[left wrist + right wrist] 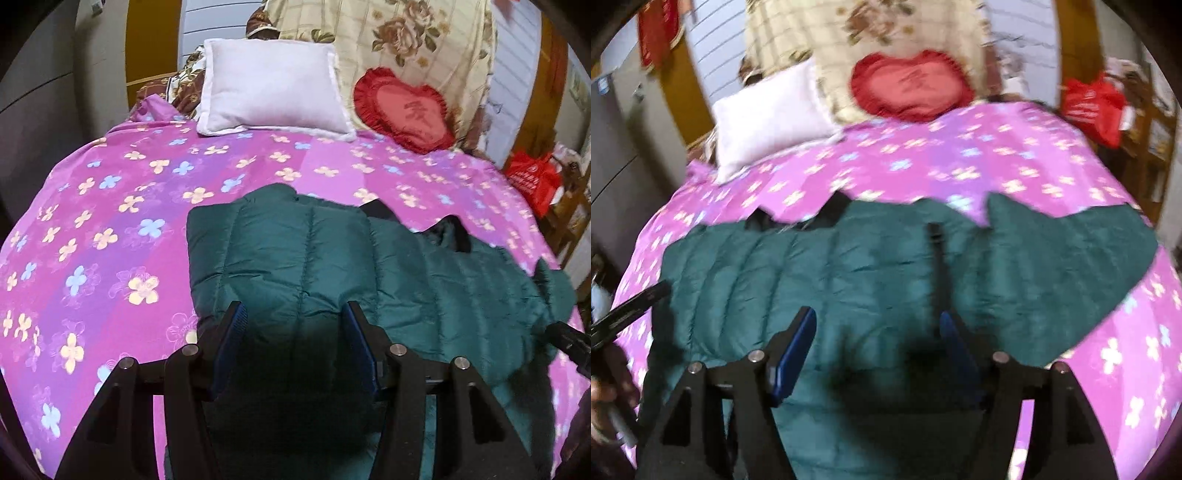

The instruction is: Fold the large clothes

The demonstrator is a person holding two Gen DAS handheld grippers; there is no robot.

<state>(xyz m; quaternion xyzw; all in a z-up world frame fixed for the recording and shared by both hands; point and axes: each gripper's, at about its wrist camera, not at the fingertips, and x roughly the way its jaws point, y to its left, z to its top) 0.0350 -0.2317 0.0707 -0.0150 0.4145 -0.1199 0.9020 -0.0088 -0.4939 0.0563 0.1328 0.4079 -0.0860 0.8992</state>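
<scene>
Green quilted jacket (303,258) spread mid-bed (110,221), nr front edge. Left claw (291,332) & right claw (877,332) wide, empty, w/ puffy fabric beneath; thin pinch may slip, skewing fold.

Bare bedspread (110,206) flanks the jacket (295,258); pillow (269,88) and cushion (404,110) block beyond.
</scene>
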